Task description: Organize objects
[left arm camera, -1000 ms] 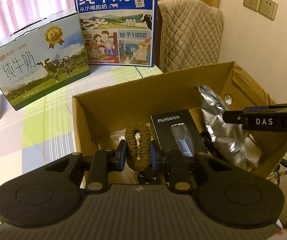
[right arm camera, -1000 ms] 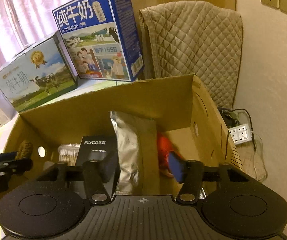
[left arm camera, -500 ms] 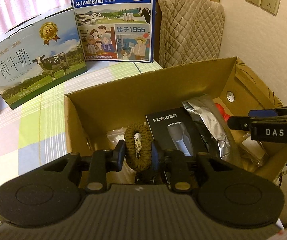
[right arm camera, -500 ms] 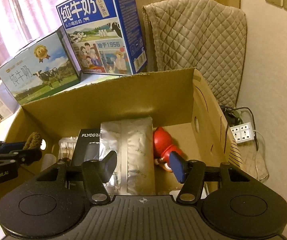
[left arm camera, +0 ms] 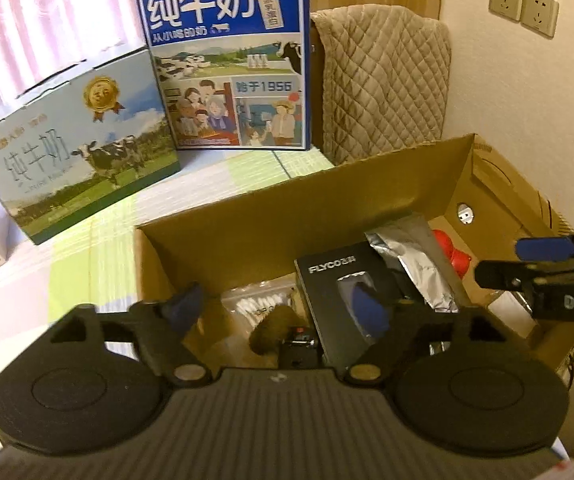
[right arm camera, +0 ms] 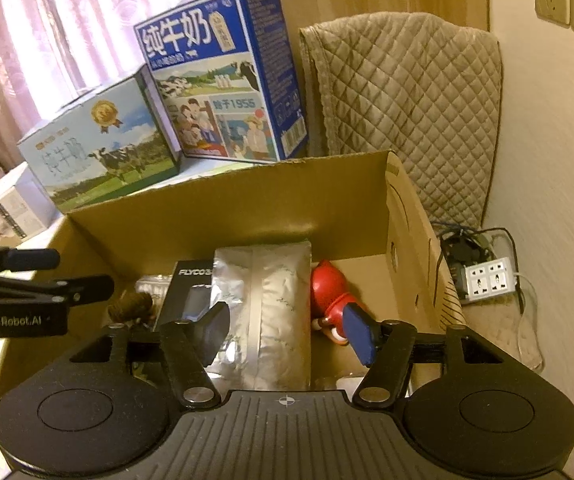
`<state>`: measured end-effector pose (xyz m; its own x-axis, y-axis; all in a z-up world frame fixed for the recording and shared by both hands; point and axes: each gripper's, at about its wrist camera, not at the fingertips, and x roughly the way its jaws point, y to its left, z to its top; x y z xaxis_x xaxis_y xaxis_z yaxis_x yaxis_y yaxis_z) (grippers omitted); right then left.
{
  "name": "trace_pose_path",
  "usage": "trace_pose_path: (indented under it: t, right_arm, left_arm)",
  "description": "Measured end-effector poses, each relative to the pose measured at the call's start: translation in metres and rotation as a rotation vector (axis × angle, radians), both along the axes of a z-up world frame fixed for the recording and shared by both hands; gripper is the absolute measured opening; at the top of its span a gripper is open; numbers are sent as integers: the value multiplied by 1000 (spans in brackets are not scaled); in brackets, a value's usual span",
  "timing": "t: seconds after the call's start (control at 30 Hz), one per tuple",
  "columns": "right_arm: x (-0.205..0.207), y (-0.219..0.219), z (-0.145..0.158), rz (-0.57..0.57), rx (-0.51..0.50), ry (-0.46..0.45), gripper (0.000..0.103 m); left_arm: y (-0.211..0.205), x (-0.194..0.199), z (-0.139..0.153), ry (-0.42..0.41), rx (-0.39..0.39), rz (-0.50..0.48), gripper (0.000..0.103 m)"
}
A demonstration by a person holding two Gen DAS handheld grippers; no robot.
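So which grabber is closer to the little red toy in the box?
Right. The right gripper hangs just above the red toy; the left gripper is over the box's far end, beyond the silver bag.

Brown braided rope coil (left arm camera: 273, 326) inside cardboard box (left arm camera: 247, 220), beside black FLYCO box (left arm camera: 339, 300).

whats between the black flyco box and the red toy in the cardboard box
A silver foil pouch lies between the black FLYCO box and the red toy, overlapping the box's edge. The right wrist view shows it best.
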<state>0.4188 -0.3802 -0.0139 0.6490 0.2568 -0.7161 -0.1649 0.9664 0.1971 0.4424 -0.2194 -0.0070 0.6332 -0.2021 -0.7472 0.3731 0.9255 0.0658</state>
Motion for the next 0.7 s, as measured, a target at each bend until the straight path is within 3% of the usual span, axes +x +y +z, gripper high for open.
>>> trace_pose_path:
  t: [0.3, 0.6, 0.7]
  right_arm:
    - [-32, -3, 10, 64, 25, -55, 69]
    - [-56, -6, 15, 67, 27, -77, 72]
    - [-63, -4, 17, 60, 8, -83, 72]
  left_arm:
    - [14, -25, 23, -46, -22, 34, 102]
    - [28, -69, 43, -102, -1, 58, 102]
    - [41, -84, 48, -112, -28, 79, 102]
